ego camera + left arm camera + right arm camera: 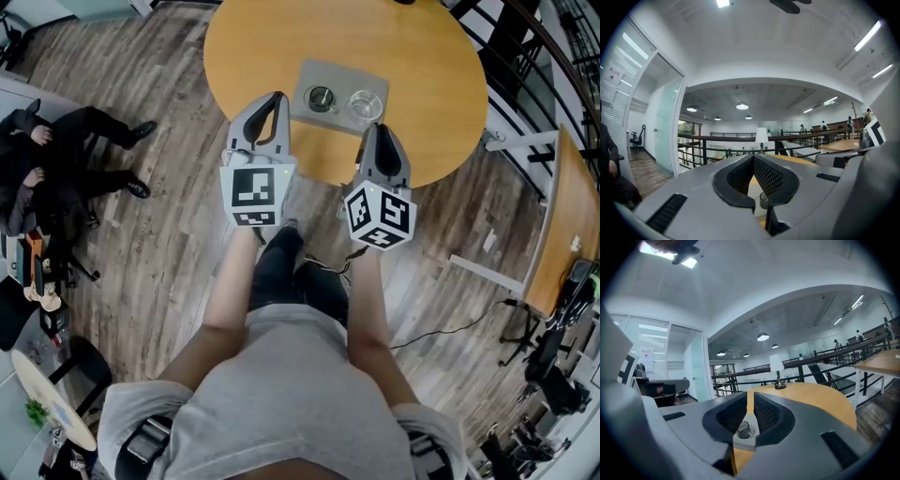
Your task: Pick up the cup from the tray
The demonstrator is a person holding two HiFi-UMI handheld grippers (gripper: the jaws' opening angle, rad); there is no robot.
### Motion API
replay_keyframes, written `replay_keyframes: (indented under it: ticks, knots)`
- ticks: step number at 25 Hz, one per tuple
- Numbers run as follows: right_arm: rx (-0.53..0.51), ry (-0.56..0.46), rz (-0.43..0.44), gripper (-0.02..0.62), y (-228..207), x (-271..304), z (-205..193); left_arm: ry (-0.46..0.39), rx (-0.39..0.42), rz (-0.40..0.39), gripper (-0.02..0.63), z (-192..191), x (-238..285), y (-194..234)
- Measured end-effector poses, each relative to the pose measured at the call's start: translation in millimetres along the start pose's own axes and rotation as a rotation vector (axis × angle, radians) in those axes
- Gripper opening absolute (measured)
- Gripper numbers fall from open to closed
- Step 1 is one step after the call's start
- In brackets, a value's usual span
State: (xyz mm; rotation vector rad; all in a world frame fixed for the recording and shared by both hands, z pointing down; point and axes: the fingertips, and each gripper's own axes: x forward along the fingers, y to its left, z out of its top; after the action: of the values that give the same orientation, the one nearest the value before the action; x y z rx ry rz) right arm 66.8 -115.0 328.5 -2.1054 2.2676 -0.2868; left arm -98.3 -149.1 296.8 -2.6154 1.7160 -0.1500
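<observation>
Both tongs are closed and hold nothing. The left tongs (276, 96) have their tips together, and the right tongs (380, 127) show only a sliver of a gap. Each is poised over the near edge of the round counter (253, 42).

The grey tray (323, 71) lies just ahead, between the two tongs. It carries two vessels: a clear cup (366, 103) straight ahead of the right tongs, and a darker cup (321, 97) ahead and to the right of the left tongs. I cannot tell which one the task means.

The clear one looks like glass, so probably light, rigid, slick and breakable. Gripping across the wall below the rim with gentle pressure seems the safest hold.

No brand or label can be read. The marker cubes show only black-and-white patterns.
</observation>
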Motion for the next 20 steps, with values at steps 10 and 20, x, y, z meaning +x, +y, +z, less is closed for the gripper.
replay_keyframes:
  ticks: [10, 20]
  knots:
    - [0.004, 0.052, -0.048, 0.011, -18, 19, -16, 0.025, -0.007, -0.027, 0.006, -14, 31, -2]
    - [0.005, 0.129, -0.029, 0.174, -35, 46, -41, 0.042, 0.0, -0.014, 0.006, -20, 52, -6]
